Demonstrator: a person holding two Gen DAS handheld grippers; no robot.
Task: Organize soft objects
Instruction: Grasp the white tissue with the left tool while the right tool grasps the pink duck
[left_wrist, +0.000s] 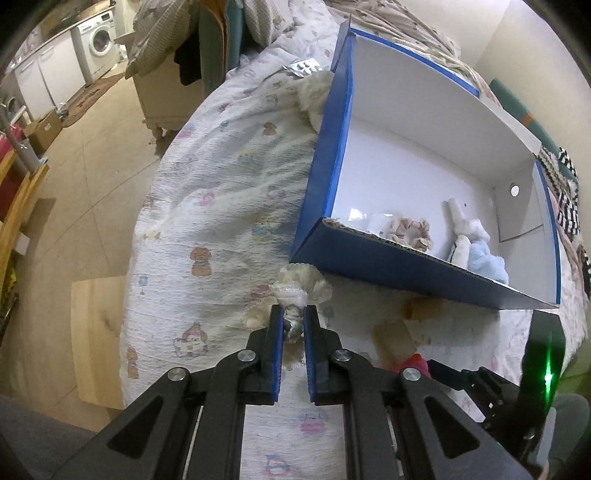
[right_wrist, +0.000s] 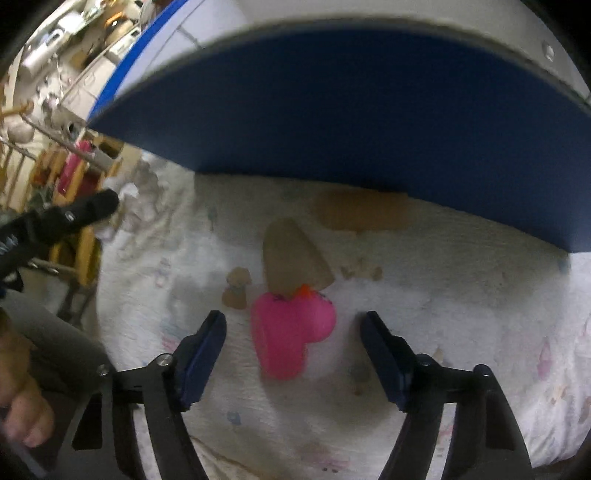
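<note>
My left gripper (left_wrist: 293, 314) is shut on a cream lace scrunchie (left_wrist: 301, 290), held just above the quilt in front of the blue box (left_wrist: 325, 155). The box is white inside and holds a beige scrunchie (left_wrist: 412, 230), a white soft piece (left_wrist: 461, 221) and a light blue fluffy item (left_wrist: 485, 262). My right gripper (right_wrist: 293, 321) is open, its jaws either side of a pink heart-shaped soft toy (right_wrist: 291, 332) lying on the quilt. Two beige sponge pieces (right_wrist: 291, 254) (right_wrist: 362, 210) lie between the toy and the box wall (right_wrist: 369, 118).
The patterned quilt (left_wrist: 221, 206) covers the bed. A white fluffy item (left_wrist: 316, 92) and a blister pack (left_wrist: 301, 68) lie left of the box. A wooden stool (left_wrist: 96, 339) stands on the floor at the left. Striped fabric (left_wrist: 565, 192) lies right of the box.
</note>
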